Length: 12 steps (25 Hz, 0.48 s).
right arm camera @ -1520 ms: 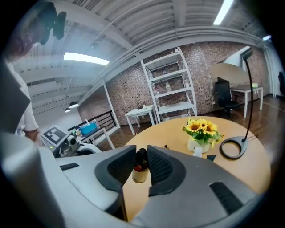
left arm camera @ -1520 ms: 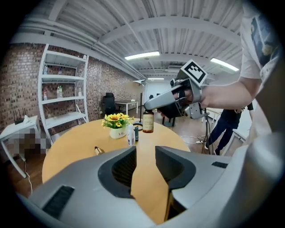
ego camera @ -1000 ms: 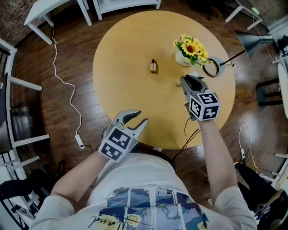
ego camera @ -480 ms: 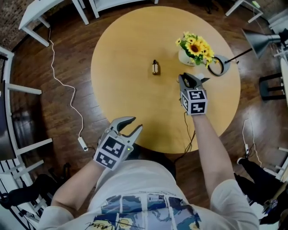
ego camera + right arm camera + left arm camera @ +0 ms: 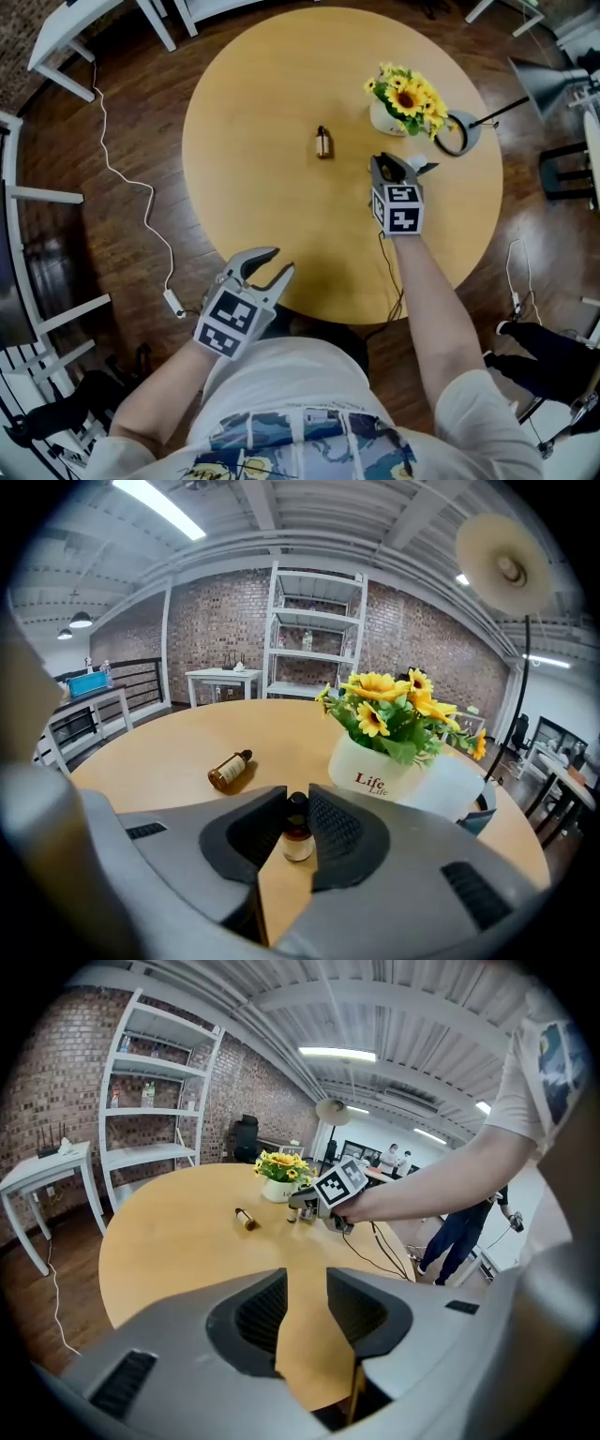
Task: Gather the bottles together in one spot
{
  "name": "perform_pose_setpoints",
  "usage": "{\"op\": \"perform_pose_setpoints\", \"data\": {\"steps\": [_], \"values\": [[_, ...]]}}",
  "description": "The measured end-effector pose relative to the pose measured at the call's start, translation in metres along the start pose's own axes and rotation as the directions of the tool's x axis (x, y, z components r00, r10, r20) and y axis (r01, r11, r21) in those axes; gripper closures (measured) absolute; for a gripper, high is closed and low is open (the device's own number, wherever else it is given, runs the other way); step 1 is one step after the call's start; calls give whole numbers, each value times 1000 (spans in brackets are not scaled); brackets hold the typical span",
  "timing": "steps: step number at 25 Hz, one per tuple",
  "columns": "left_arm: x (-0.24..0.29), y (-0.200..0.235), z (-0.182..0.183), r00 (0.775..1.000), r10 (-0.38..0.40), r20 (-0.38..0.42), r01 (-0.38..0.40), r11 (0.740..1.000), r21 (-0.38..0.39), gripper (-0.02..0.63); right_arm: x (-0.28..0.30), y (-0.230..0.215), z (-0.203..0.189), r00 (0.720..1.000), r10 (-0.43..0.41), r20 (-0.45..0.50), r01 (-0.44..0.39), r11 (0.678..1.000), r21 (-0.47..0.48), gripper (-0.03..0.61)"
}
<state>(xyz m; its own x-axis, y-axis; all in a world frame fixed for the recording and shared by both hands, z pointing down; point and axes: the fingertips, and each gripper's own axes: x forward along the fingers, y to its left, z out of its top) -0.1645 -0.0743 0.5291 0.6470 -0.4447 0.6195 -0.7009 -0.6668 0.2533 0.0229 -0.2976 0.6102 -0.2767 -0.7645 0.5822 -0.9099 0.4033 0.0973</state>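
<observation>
Round wooden table (image 5: 262, 122), white pot of sunflowers (image 5: 408, 94) near its edge, white cable (image 5: 172, 301) on dark floor (image 5: 122, 253)

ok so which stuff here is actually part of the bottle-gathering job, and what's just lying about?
Job:
- lying bottle
- upright bottle, gripped between the fingers of the right gripper
- left gripper, open, empty
- table

Lying about:
- sunflower pot
- lamp
- floor cable with plug
</observation>
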Motion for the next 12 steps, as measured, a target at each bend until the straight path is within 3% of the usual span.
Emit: {"op": "perform_pose_setpoints", "data": {"steps": [12], "values": [[11,-3,0,1000,-22,-13,22,1000,0,474,0,-13,-7,998,-47,34,44,994,99,482]]}}
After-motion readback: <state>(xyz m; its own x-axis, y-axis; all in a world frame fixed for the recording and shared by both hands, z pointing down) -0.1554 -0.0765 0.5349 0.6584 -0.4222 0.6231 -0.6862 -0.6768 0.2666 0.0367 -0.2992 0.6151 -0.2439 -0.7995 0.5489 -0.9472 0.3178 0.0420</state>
